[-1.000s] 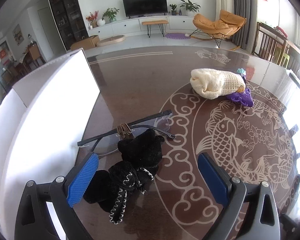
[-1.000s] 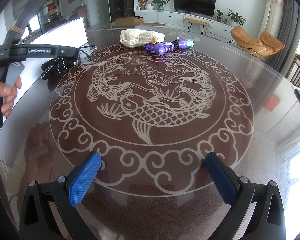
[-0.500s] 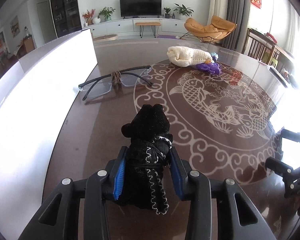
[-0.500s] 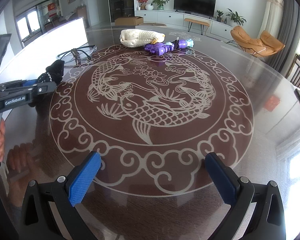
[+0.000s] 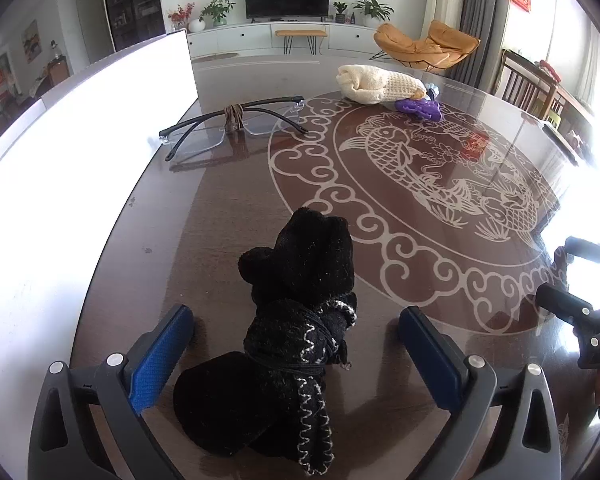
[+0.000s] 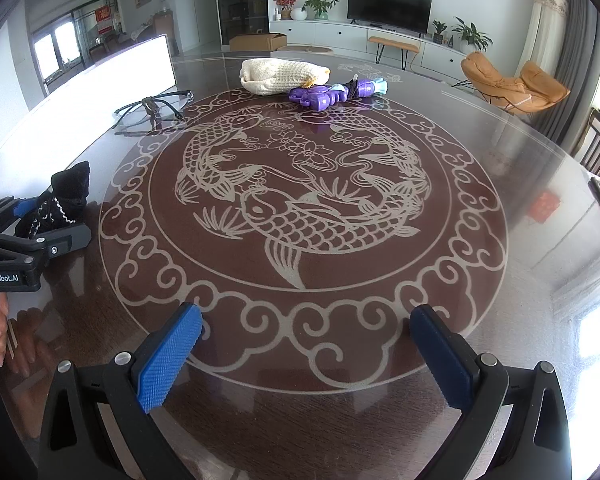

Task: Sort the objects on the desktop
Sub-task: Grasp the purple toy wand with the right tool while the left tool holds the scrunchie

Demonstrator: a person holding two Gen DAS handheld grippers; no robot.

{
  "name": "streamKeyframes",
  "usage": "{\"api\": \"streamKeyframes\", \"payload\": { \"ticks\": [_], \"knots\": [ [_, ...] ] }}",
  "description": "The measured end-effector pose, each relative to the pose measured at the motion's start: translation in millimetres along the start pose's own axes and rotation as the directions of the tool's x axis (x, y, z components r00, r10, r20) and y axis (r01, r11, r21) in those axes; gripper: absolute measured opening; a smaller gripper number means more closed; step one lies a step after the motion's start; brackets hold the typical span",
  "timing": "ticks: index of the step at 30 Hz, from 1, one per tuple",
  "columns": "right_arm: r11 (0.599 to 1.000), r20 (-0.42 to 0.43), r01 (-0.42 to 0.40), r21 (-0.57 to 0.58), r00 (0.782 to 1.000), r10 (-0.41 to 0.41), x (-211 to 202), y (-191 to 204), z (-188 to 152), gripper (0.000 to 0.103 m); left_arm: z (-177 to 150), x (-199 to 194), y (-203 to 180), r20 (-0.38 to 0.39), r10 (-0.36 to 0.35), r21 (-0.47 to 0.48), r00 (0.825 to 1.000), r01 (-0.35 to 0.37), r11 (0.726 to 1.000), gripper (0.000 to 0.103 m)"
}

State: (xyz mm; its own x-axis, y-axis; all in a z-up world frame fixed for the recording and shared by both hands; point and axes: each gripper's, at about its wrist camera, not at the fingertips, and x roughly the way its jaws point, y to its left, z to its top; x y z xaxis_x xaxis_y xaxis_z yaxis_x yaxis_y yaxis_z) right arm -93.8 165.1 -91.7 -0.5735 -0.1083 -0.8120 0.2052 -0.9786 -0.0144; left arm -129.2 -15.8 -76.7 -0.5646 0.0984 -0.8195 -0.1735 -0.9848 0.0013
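Two tools: both stand with fingers spread and nothing between the pads.
Left tool [image 5: 294, 346]: open around the black knit bundle [image 5: 296, 320], pads clear of it on either side; half a second ago the same pads were clamped on it.
Right tool [image 6: 306, 354]: open, hovering low over the near rim of the bench [image 6: 520, 280], holding nothing, unchanged across the last second.
Just changed: a second ago the bundle lay against the glasses [image 5: 232, 128]; it was gripped, carried toward the near edge, and is now let go, lying on the bench near the white box [image 5: 80, 152] along the left side.
Meaning for the task: my reading is that this piece has reached its place and been released, so the next pick is likely among the glasses, the cream knit bundle [image 6: 280, 76] or the purple toy [image 6: 320, 98] at the far side.
Task things now: black bundle near the front left; glasses well apart from it, just beside the box; cream bundle and purple toy touching each other at the far rim.
Hard to make out: the box is blown out to plain white, so its inside is unreadable; the small pale-blue thing [image 6: 378, 87] behind the toy cannot be identified; the brown loop on the glasses' bridge is unclear; the bundle's near end is partly cut off by the frame edge.
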Motion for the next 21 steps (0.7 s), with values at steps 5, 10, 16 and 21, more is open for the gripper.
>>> {"api": "streamKeyframes", "payload": {
  "ticks": [5, 10, 16, 21],
  "knots": [
    [0.998, -0.056, -0.027, 0.06, 0.998, 0.03, 15, -16, 31, 0.103, 2, 0, 1, 0.0, -0.001, -0.002, 1.0, 0.001, 1.0, 0.103],
    [0.968, -0.005, 0.005, 0.252, 1.0, -0.004, 36, -62, 110, 0.103, 2, 1, 1, 0.0, -0.001, -0.002, 1.0, 0.001, 1.0, 0.103],
    [0.868, 0.005, -0.026, 0.496, 1.0, 0.028, 71, -101, 174, 0.093, 2, 0, 1, 0.0, -0.001, -0.002, 1.0, 0.001, 1.0, 0.103],
    [0.832, -0.07, 0.016, 0.555, 0.997, 0.027, 108, -97, 194, 0.069, 3, 1, 1, -0.002, -0.006, -0.002, 1.0, 0.006, 1.0, 0.103]
  ]
}}
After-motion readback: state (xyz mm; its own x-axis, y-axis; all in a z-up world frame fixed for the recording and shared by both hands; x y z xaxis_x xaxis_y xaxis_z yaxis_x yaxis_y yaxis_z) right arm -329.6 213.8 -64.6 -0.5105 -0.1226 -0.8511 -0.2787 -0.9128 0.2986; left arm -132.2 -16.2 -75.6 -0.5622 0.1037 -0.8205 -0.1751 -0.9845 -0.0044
